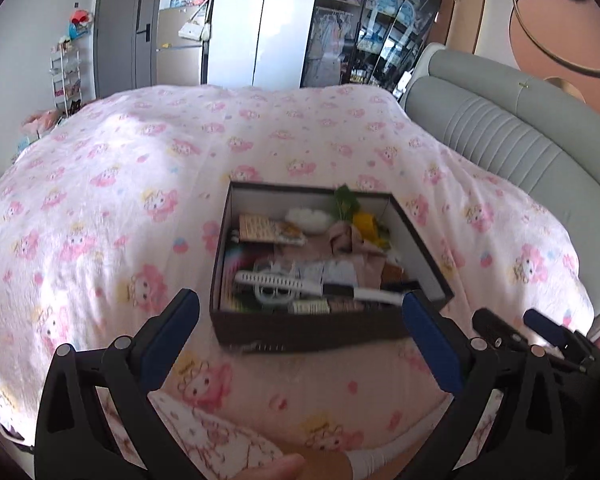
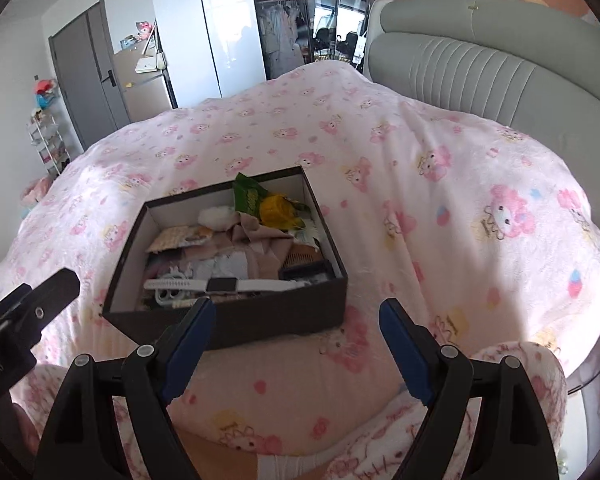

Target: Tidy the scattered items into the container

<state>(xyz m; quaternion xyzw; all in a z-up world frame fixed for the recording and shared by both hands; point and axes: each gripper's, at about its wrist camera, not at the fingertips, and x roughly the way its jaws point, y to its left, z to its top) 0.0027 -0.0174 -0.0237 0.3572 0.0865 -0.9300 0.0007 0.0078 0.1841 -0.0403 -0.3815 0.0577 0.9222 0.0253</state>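
A dark brown box point(image 1: 300, 330) point(image 2: 236, 322) rests on the pink patterned bed cover. It is filled with small items: a white-strapped watch point(image 1: 320, 284) point(image 2: 220, 284), a yellow object point(image 2: 274, 210), a green packet point(image 2: 248, 196), beige cloth point(image 2: 260, 240), a comb point(image 2: 304, 260). My left gripper point(image 1: 300, 336) hangs open just in front of the box, nothing between its blue pads. My right gripper point(image 2: 298, 346) is also open and empty, near the box's front wall. In the left wrist view the right gripper's fingers point(image 1: 540, 328) show at the right.
The bed cover point(image 1: 140, 200) point(image 2: 440, 200) spreads widely around the box. A grey padded headboard point(image 1: 520, 140) point(image 2: 480, 68) runs along the right. Wardrobes point(image 1: 260, 20), a door and a small shelf rack point(image 1: 66, 76) stand beyond the bed. The person's patterned sleeves lie at the bottom.
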